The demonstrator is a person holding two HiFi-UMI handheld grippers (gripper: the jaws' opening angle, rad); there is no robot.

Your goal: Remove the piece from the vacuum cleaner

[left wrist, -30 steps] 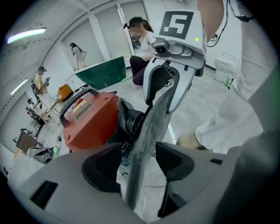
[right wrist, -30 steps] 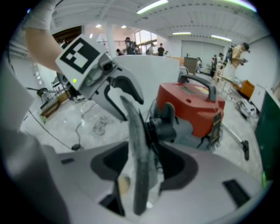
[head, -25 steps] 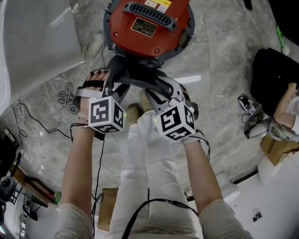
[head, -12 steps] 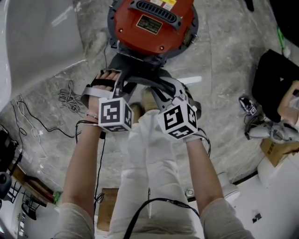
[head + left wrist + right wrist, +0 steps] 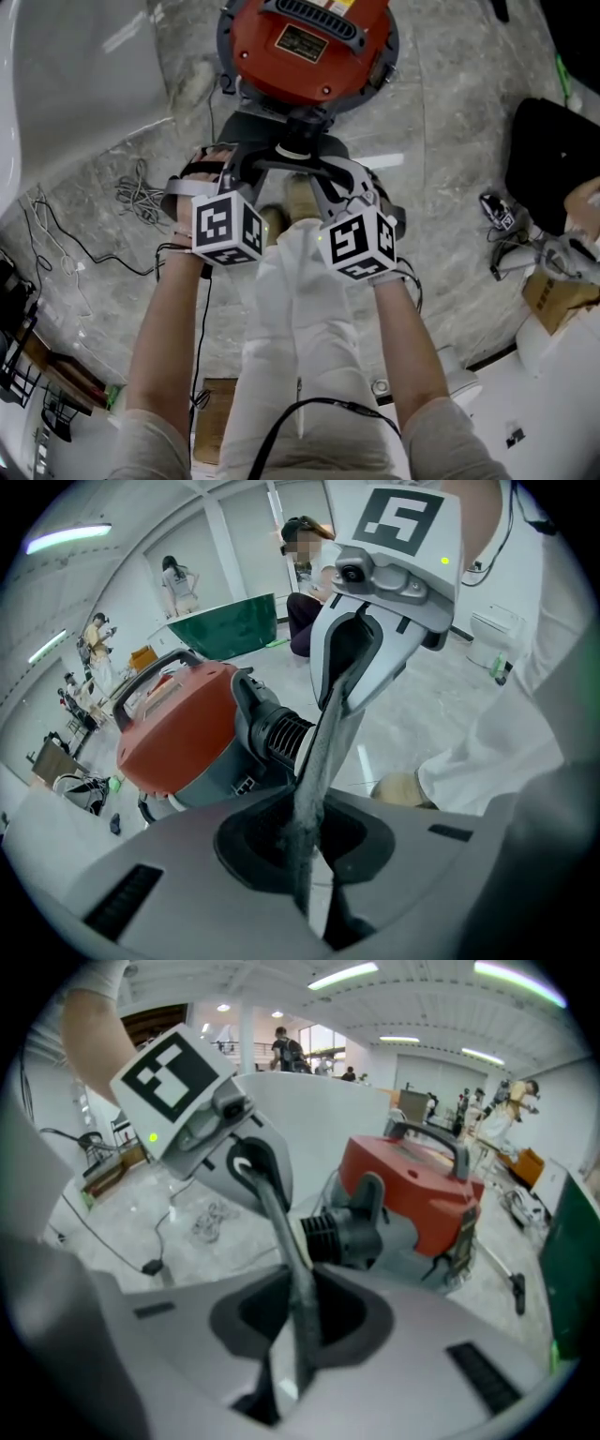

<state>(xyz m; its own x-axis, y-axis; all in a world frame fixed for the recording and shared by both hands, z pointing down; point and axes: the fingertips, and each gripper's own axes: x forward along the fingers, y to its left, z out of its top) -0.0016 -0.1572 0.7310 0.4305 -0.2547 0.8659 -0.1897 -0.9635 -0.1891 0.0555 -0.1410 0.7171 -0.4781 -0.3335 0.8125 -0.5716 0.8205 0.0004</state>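
Left tongs (image 5: 279,155) and right tongs (image 5: 317,161) have just been closing; their nearly shut jaws pinch the white-collared black ribbed hose piece (image 5: 298,148) between them, with the round red vacuum cleaner (image 5: 305,47) just beyond.

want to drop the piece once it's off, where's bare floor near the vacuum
Bare floor lies right of the vacuum, up to the black bag. The left is crowded with loose cables; in front, the person's shoes fill the gap.
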